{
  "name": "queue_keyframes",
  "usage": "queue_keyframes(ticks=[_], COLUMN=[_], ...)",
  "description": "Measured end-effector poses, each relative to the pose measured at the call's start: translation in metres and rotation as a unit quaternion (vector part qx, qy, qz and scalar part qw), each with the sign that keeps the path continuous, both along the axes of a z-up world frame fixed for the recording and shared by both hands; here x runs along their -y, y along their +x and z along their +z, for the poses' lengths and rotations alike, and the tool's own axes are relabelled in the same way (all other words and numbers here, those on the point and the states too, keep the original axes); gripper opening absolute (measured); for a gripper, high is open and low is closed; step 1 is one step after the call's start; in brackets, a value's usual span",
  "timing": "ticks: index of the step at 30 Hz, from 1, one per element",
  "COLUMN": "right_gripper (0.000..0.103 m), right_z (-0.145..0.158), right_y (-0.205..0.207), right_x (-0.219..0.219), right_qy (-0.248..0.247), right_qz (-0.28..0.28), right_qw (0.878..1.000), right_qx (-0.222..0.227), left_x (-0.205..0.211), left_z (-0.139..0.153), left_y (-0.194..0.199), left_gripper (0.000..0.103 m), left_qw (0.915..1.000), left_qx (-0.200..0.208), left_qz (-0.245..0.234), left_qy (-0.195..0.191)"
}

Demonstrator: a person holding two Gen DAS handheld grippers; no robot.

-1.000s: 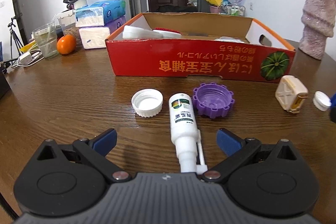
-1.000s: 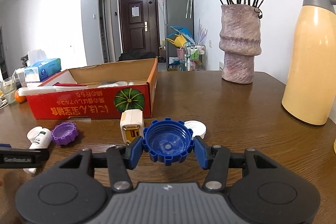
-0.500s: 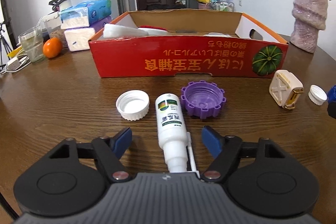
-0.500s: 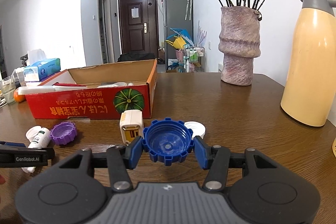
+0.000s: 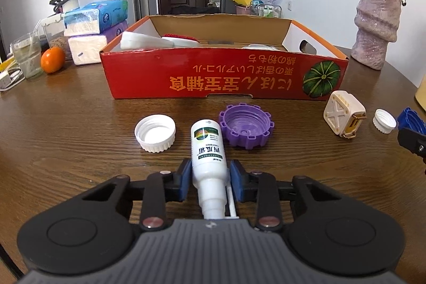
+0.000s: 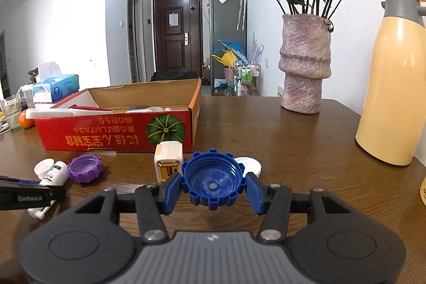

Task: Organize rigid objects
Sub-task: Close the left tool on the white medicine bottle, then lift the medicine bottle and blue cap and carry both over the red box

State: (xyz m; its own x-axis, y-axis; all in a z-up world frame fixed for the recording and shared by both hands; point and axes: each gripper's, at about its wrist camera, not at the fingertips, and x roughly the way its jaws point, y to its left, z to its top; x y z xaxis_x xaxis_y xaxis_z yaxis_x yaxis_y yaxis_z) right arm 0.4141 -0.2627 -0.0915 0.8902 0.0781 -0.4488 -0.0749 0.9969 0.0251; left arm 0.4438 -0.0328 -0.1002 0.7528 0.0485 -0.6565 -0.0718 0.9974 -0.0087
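My left gripper point(image 5: 210, 181) is shut on a small white spray bottle point(image 5: 208, 150) that lies on the wooden table. A white cap point(image 5: 155, 133) lies to its left and a purple cap point(image 5: 246, 125) to its right. My right gripper point(image 6: 213, 188) is shut on a blue cap point(image 6: 212, 181), just above the table. A cream plug-like block point(image 6: 168, 160) and a small white cap point(image 6: 250, 164) sit just beyond it. The red cardboard box point(image 5: 226, 78) stands behind, holding several white items.
A pink vase point(image 6: 304, 65) with dried roses stands at the back right and a cream thermos point(image 6: 399, 81) at the far right. Tissue packs point(image 5: 91, 28), an orange point(image 5: 52, 59) and a cup point(image 5: 26, 55) sit at the back left.
My left gripper has moved forward and closed its jaws on the white spray bottle. The right gripper has kept its hold on the blue cap and barely moved.
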Motion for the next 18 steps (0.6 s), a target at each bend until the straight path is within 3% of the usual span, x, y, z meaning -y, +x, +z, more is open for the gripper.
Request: queue_keyframes(ticks=[10,18], right_gripper=[0.052,0.051], right_z=[0.001,0.002], right_y=[-0.004,-0.014], right_x=[0.0,-0.002], right_qy=[-0.002,0.001], right_qz=[-0.008,-0.011], right_qw=[1.0,1.0], right_qx=[0.01,0.024], left_x=[-0.002,-0.007], left_z=[0.008,0.025], left_y=[-0.007,-0.023], left_gripper=[0.028,0.028], left_qw=[0.9999,0.9989], left_qx=[0.007,0.041], left_qz=[-0.008,-0.01], left_qy=[-0.009,-0.02])
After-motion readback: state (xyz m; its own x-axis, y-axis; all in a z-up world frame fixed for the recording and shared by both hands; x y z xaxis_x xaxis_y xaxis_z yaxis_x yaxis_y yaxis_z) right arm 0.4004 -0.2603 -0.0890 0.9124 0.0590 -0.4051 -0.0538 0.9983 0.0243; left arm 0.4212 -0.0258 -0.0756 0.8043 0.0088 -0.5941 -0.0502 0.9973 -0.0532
